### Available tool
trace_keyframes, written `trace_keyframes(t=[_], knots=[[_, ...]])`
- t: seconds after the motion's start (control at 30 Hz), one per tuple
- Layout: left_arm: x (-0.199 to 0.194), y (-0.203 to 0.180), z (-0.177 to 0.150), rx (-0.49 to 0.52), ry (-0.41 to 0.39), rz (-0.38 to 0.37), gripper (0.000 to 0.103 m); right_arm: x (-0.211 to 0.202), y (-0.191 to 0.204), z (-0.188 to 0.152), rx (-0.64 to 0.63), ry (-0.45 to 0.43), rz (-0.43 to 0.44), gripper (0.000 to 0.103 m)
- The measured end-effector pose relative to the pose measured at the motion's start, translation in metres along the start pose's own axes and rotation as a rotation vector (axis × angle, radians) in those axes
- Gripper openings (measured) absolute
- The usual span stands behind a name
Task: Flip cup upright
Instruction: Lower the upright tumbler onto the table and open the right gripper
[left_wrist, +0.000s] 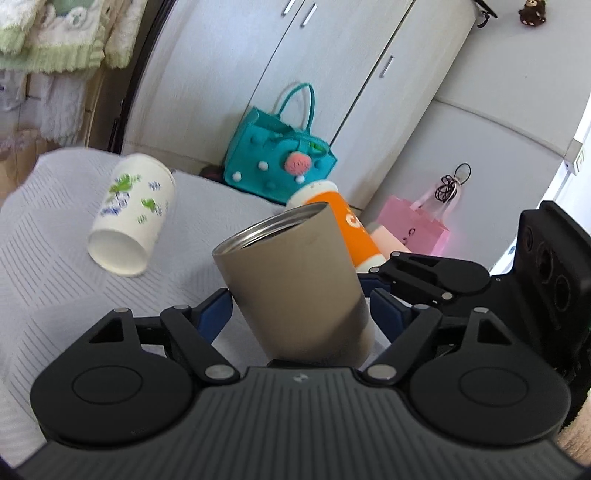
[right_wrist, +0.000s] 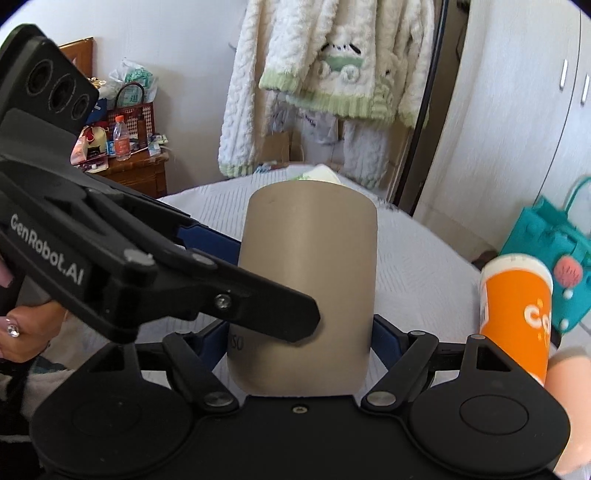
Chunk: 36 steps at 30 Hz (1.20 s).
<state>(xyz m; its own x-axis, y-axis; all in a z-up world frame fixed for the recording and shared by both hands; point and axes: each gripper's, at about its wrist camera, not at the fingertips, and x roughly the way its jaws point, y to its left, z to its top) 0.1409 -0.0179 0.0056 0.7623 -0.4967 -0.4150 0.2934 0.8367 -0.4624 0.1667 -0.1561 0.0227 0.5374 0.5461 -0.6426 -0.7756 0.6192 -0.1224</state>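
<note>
We see the white quilted bed cover (left_wrist: 55, 266), its near edge hidden behind both grippers. The smooth tan metal tumbler (left_wrist: 295, 284) tilts above it, mouth up, base cut off. Our left gripper (left_wrist: 299, 314) clamps its lower body; our right gripper (right_wrist: 299, 332) also pinches it. Toward the far-left corner lies a printed paper cup (left_wrist: 129, 214).

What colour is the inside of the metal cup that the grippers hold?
Silver, bare shiny metal, while its outside is matte beige. The metal cup shows this best in the left wrist view.
</note>
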Motion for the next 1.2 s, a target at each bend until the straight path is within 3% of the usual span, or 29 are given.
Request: trace_keyframes(t=[0.27,0.5,0.77,1.2], knots=[[0.006,-0.003,0.009,0.081,-0.039,0.014,0.081,0.019,0.001,0.0,-0.004,-0.048,-0.071,0.083],[0.013,-0.008,0.009,0.114,-0.029,-0.027,0.081,0.023,-0.007,-0.007,0.022,-0.056,-0.106,0.083],[0.019,-0.019,0.004,0.165,-0.022,-0.056,0.081,0.02,-0.017,-0.016,0.08,-0.045,-0.1,0.083],[0.012,-0.027,-0.002,0.175,-0.012,-0.016,0.081,-0.003,-0.012,-0.021,0.09,-0.102,-0.161,0.088]])
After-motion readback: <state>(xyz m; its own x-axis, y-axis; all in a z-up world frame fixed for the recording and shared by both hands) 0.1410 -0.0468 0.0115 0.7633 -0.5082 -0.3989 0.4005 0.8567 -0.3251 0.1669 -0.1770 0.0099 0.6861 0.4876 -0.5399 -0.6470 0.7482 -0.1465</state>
